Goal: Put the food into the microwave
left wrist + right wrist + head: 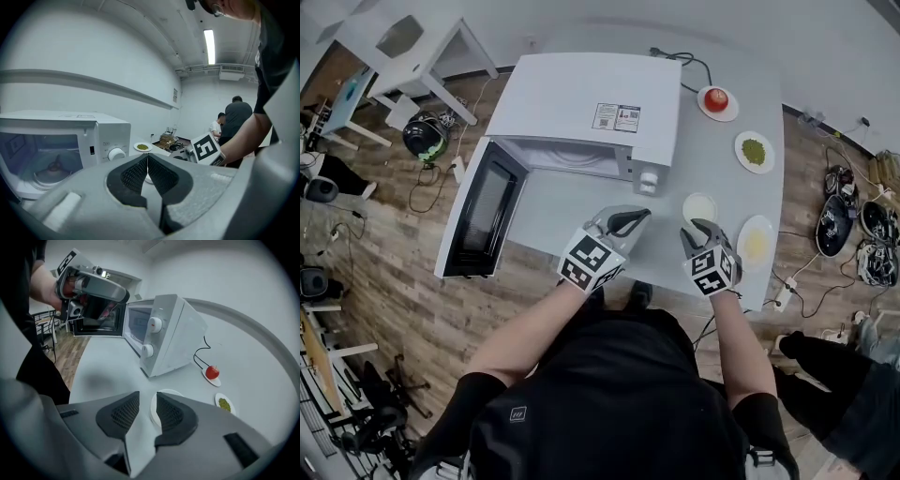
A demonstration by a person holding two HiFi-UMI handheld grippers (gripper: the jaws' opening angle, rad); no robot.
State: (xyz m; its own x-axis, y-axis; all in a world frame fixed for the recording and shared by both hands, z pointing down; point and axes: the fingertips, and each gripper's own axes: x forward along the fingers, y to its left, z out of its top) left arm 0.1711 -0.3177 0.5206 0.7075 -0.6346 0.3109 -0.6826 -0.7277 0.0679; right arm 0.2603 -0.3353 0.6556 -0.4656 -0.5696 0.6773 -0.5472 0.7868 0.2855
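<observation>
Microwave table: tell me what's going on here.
A person holds a claw in each hand over the table. The microwave door hangs open. The right claw is open, aimed at the nearest plate, not gripping it; the left claw is shut and empty. Plates of tomato and green food wait farther back.

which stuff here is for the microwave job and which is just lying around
For the job: microwave, its open door, tomato, green food, yellow food, pale dish by the right hand-held gripper.
Lying about: helmet on the floor, white side table, dark gear.
</observation>
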